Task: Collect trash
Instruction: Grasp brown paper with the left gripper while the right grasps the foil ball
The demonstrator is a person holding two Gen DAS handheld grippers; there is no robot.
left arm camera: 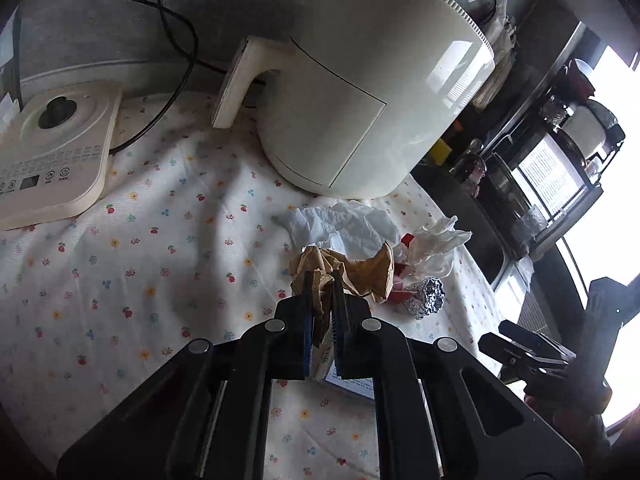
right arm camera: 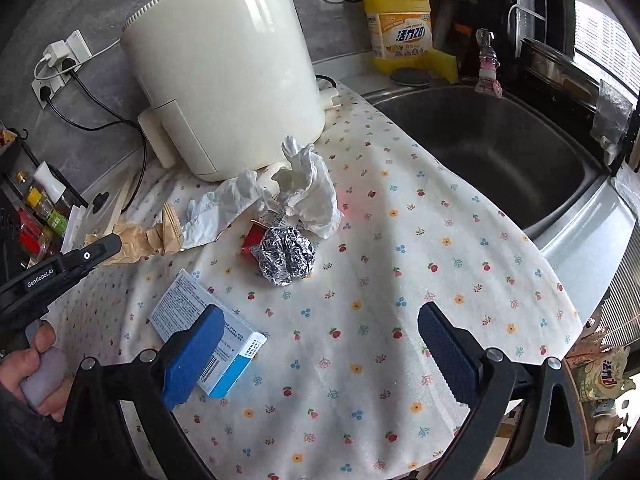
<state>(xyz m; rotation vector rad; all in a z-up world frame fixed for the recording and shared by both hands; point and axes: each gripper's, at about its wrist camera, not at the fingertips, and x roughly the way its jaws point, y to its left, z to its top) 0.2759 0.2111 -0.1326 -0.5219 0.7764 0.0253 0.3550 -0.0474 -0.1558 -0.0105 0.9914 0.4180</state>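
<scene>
Several scraps of trash lay just in front of the white air fryer: crumpled brown paper, white tissues, a foil ball and a red wrapper, with a small box nearer than the foil. The left gripper was closed on the brown paper, which looked light and soft, likely to tear if tugged; a pinch on the bunched middle seemed safest. The right gripper hung wide open and empty, nearer than the foil, one finger over the box. Foil would likely crush but hold shape. Right of the air fryer the cloth ended at the sink; the open cloth nearer the camera than the scraps gave free room.
</scene>
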